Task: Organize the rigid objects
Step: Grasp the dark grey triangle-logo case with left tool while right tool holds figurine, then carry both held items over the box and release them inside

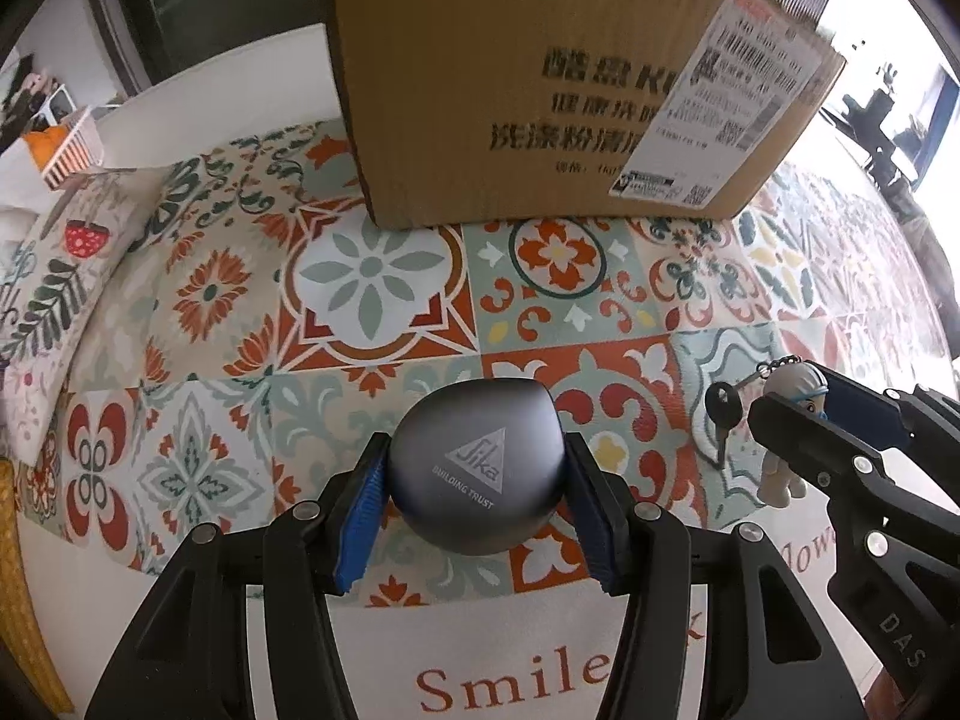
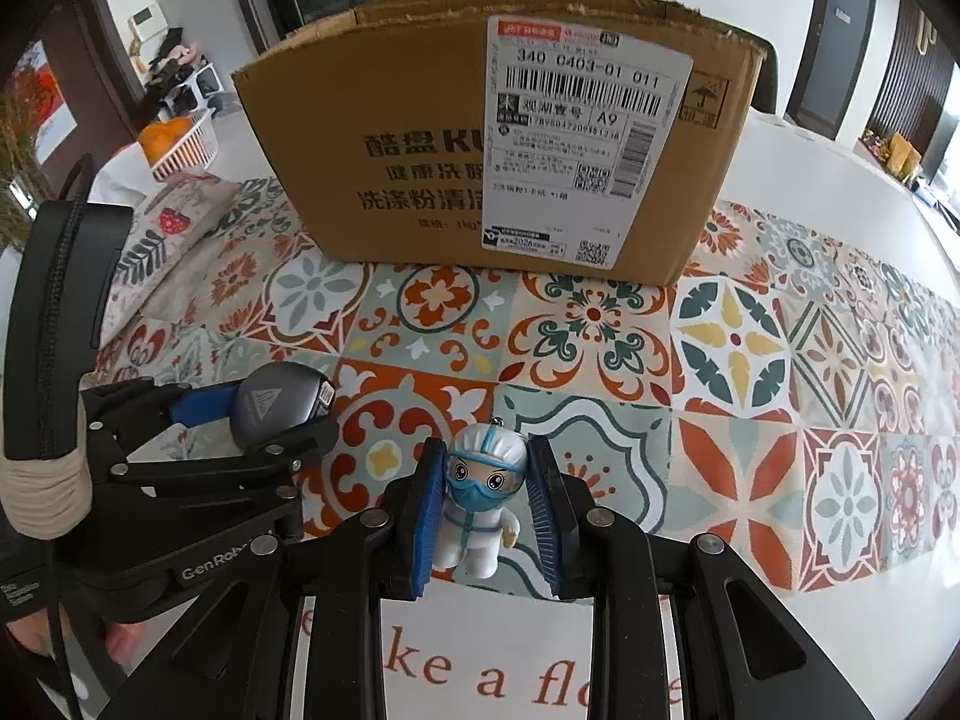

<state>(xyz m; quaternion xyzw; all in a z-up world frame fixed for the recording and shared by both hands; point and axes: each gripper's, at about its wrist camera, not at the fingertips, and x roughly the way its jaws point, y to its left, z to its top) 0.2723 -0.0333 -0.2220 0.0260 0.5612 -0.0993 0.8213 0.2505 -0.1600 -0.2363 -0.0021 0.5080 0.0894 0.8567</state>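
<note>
Gripping one object each, two hand-held grippers hover low over a table laid with a patterned tile-print cloth [image 2: 600, 324]. The left gripper [image 1: 474, 480] has its blue pads pressed against both sides of a rounded grey case [image 1: 477, 468] printed with a triangle logo. The right gripper [image 2: 486, 504] is clamped on a small figurine keychain [image 2: 480, 498], a white-suited figure in blue mask and goggles; a dark key [image 1: 723, 414] dangles from its chain on the far side.

Straight ahead of both grippers stands a tall cardboard box [image 2: 420, 138], its labelled side facing them and its long side running across the table. Its top appears open, though the inside is hidden. The left gripper seems slightly nearer the box. Reaching it likely means lifting up and over the near wall. Open cloth lies between grippers and box, with more free room to the right. A folded cloth and white basket [image 2: 186, 147] sit far left.
</note>
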